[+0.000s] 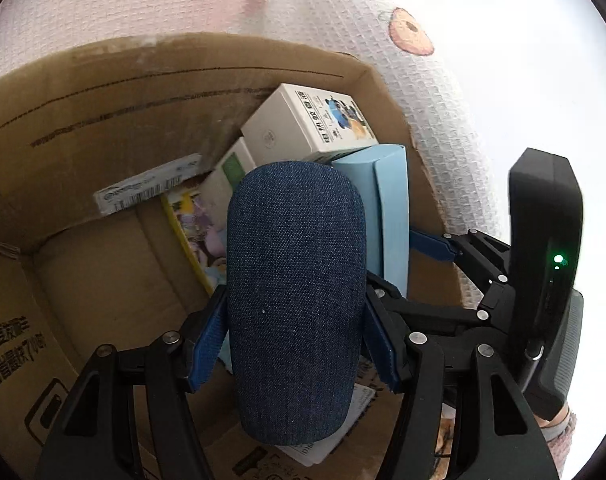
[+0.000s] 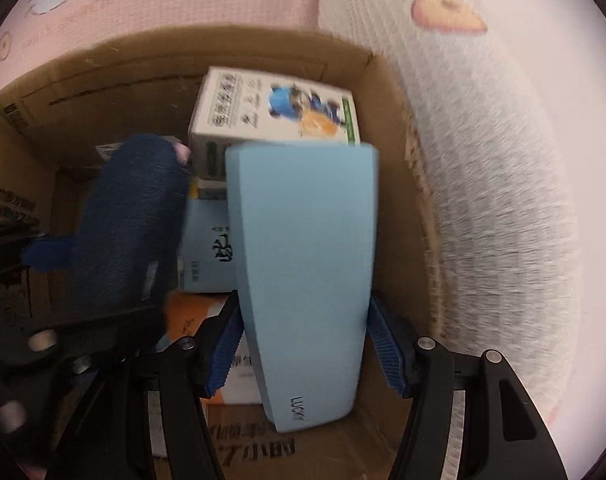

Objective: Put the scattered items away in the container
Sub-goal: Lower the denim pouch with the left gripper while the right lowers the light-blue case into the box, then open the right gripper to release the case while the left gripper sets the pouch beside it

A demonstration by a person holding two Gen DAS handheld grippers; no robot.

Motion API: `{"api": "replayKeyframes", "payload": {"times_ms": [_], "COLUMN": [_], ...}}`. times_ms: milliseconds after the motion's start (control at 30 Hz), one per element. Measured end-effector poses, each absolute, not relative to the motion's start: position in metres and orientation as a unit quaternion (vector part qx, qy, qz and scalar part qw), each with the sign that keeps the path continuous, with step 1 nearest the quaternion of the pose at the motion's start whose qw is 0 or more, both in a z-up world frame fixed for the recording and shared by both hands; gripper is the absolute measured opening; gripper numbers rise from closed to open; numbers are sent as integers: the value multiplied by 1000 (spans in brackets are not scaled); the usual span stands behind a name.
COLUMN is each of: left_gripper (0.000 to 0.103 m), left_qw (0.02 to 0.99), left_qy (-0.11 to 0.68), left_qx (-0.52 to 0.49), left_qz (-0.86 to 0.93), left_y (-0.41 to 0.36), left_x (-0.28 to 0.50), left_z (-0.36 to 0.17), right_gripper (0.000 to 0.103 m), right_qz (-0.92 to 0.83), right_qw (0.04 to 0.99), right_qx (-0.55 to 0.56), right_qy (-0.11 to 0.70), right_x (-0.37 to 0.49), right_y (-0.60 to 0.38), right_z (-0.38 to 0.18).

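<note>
Our left gripper (image 1: 295, 344) clamped on a denim case (image 1: 295, 300), our right gripper (image 2: 305, 350) clamped on a light blue case (image 2: 307, 264), both over the cardboard box (image 1: 103, 92), white carton (image 1: 303, 124) inside

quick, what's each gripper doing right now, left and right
Left gripper: closed on the dark blue denim case, over the cardboard box.
Right gripper: closed on the light blue case.

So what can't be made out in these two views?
- Left wrist: the dark blue denim case hides much of the cardboard box floor and the items behind it.
- Right wrist: motion blur; the light blue hard case covers the packets underneath.
</note>
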State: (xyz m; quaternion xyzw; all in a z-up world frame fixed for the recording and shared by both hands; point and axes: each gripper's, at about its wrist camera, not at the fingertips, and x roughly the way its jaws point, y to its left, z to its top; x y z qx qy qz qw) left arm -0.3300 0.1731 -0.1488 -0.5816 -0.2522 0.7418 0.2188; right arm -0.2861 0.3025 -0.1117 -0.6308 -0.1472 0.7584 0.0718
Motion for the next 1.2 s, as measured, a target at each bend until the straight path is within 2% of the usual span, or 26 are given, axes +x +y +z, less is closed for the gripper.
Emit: {"api": "replayKeyframes", "payload": {"times_ms": [200,467,767,933,1200], "left_gripper": [67,67,67,67,66], "left_qw": [220,218,210,207,185], "left_qy": [-269,-288,-301,-292,-368], "left_qx": [-587,-580,-580,-570,-574], "left_qz": [732,730,727,740,708], "left_y": [171,174,187,197,194], "left_x": [-332,-332,-333,-337,-344], "left_z": [-153,-152,-155,-152,-164], "right_gripper": [59,60,57,57,45], "right_qz": [750,763,785,787,768], "right_qw": [72,76,54,57,90], "right_qx": [-636,-614,-610,-607,-633], "right_qy": [-166,-190,-93,-90,-33], "right_x": [-278,-258,-241,-228,-221], "right_y": [301,302,333,338,354], "right_z": [-112,-79,-79,-88,-78]}}
